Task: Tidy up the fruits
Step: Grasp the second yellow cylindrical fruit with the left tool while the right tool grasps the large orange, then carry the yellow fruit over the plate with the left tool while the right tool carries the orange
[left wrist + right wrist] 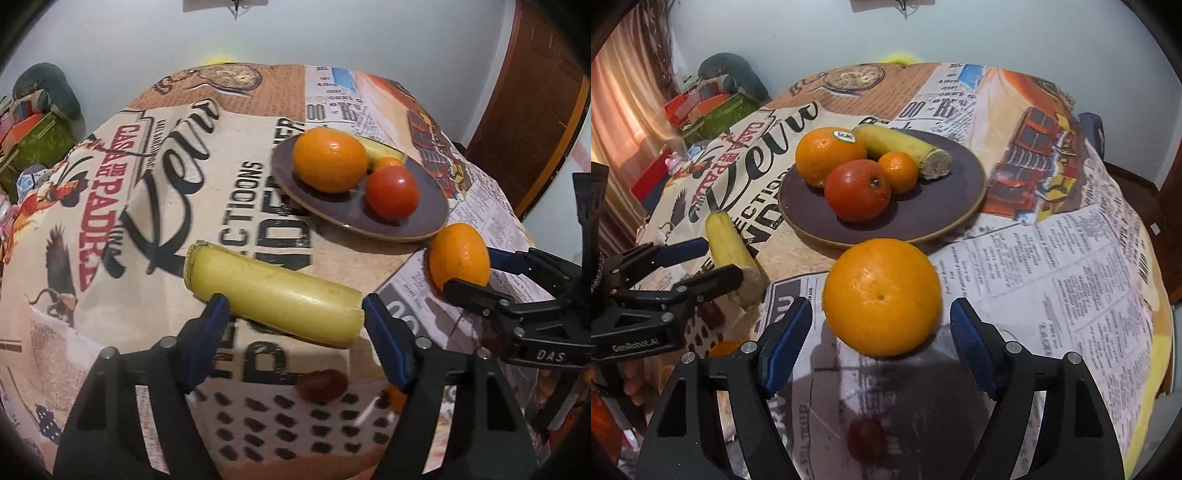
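Observation:
A dark purple plate (942, 218) (332, 218) on the printed tablecloth holds a large orange (829, 160) (330, 159), a red tomato (857, 190) (392, 192), a small mandarin (898, 171) and a banana piece (905, 149). A second banana piece (271, 293) (733, 254) lies on the cloth between the open jaws of my left gripper (295, 314) (713, 258). A loose orange (882, 297) (460, 256) sits in front of the plate between the open jaws of my right gripper (881, 326) (469, 271). Neither gripper visibly presses its fruit.
A small dark red fruit (321, 386) lies on the cloth below the left gripper, and another (866, 439) below the right one. Boxes and a cushion (40, 110) crowd the far left beyond the table edge. A wooden door (528, 103) stands at the right.

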`<action>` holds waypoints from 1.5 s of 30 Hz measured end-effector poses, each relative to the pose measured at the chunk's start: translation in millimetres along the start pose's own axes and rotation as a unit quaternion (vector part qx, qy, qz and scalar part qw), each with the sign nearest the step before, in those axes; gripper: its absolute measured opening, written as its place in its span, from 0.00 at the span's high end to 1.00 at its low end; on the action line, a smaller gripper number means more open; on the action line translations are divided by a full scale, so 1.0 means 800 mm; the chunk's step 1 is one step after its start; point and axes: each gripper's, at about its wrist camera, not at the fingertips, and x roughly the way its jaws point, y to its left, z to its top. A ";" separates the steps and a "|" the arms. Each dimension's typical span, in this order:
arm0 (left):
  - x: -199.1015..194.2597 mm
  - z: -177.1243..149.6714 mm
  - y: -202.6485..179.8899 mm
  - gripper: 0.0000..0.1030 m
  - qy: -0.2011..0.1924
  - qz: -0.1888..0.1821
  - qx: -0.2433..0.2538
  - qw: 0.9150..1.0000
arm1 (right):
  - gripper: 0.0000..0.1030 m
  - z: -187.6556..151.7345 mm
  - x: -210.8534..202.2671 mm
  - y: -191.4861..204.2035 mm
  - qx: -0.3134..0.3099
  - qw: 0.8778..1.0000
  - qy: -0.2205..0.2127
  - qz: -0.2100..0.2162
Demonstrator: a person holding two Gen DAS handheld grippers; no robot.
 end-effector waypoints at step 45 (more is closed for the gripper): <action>0.038 0.045 0.007 0.60 0.034 -0.036 -0.019 0.999 | 0.39 -0.001 -0.034 -0.024 0.027 0.998 -0.053 -0.004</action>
